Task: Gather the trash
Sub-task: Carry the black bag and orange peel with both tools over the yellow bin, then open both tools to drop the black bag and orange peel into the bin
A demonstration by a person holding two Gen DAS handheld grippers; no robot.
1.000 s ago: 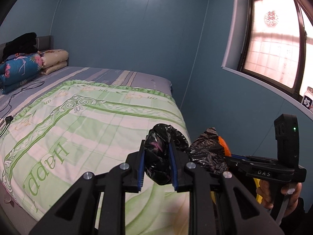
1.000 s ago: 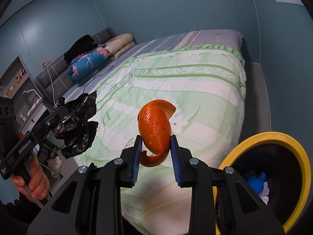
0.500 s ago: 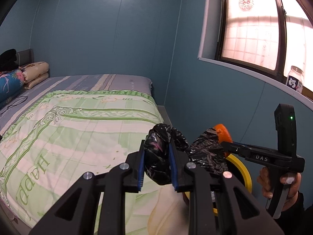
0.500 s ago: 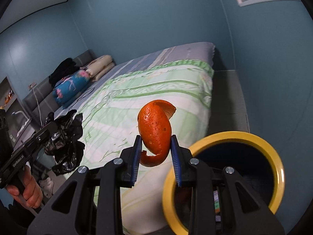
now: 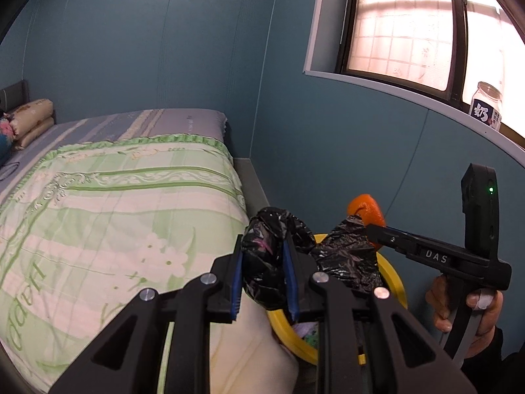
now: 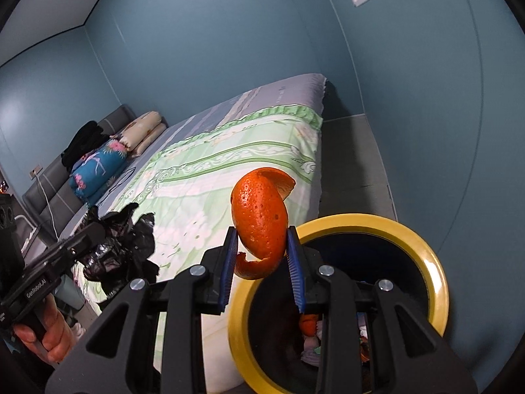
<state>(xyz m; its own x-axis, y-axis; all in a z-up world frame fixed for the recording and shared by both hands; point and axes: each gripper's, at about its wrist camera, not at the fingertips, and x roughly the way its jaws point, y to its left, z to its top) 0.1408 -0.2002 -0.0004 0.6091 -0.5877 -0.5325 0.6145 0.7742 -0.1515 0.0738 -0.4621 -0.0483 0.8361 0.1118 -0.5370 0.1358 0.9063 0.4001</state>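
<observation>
both hands have swung away from the middle of the bed (image 6: pixel 210 170) toward its foot corner, and the yellow-rimmed bin (image 6: pixel 423 249) that sat at the frame edge a second ago now fills the lower right of the right wrist view. the right gripper (image 6: pixel 262 262) has its fingers clenched on a curl of orange peel (image 6: pixel 259 216), which hangs over the near rim of the bin with the open mouth just beyond it. the left gripper (image 5: pixel 264 275) is clamped on a crumpled black plastic bag (image 5: pixel 262 262), held just beside the peel and above the bin's near edge. neither grip has loosened over the carry. some rubbish already lies in the bin. by my reading the carry is nearly done: what remains is to bring both pieces fully over the opening and let go, the floppy bag being the likelier to snag on the rim.
</observation>
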